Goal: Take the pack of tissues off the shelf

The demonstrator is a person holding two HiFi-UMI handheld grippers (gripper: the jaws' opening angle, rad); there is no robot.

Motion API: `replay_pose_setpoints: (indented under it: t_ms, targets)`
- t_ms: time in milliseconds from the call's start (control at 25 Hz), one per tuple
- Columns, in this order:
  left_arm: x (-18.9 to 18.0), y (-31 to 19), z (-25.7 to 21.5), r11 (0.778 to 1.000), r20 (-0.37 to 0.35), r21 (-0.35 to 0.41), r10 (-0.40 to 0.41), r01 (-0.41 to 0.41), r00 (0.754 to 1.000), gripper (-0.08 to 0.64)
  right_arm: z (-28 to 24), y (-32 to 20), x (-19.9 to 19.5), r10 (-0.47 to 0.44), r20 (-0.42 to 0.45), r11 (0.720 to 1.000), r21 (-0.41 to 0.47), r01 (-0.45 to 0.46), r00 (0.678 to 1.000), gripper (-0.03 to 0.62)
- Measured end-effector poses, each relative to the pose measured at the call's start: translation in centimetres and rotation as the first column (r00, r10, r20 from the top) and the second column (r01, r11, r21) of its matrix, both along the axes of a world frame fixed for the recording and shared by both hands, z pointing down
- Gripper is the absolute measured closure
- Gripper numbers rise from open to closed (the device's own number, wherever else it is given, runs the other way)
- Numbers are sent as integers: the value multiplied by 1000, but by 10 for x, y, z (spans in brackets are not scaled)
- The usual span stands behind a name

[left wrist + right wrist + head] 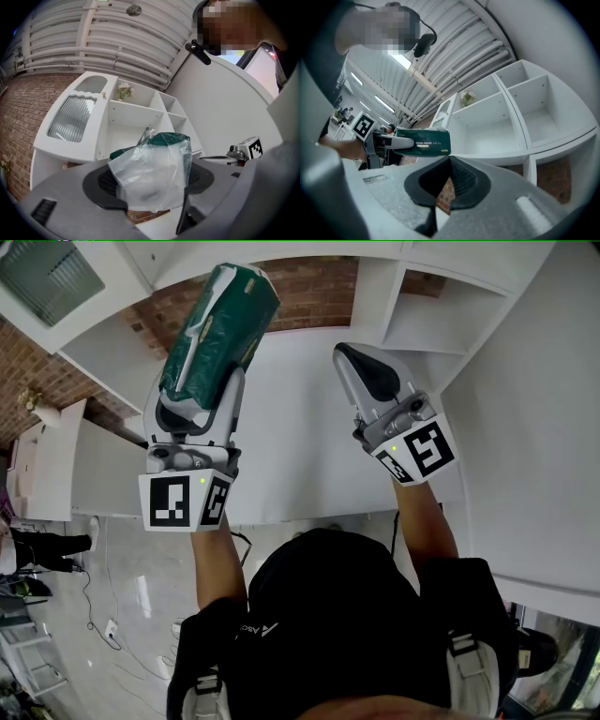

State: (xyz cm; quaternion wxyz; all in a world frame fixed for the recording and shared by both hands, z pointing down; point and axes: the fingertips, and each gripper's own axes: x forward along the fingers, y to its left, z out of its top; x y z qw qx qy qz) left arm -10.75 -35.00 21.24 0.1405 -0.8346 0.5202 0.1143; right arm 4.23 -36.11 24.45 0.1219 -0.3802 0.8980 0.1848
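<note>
The green plastic-wrapped pack of tissues (220,329) sticks out from my left gripper (200,395), which is shut on its lower end. In the left gripper view the pack's clear crinkled end (152,171) fills the gap between the jaws of the left gripper (150,190). From the right gripper view the pack (424,142) is held in the air, apart from the white shelf unit (501,122). My right gripper (354,354) is raised to the right of the pack. Its jaws are shut with nothing between them (450,180).
The white shelf unit (136,117) has several bare compartments. A small bunch of flowers (123,89) stands in an upper one. A frosted cabinet door (72,117) is at its left, with brick wall (309,287) behind. A person (37,549) stands on the floor far left.
</note>
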Motion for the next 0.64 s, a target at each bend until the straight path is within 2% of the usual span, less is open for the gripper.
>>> replay_pose_setpoints:
  t_ms: [640]
  targets:
    - [0, 1, -1, 1000, 4, -4, 11, -11, 1000, 245, 1, 2, -5, -11, -1, 1000, -9, 11, 1000, 592]
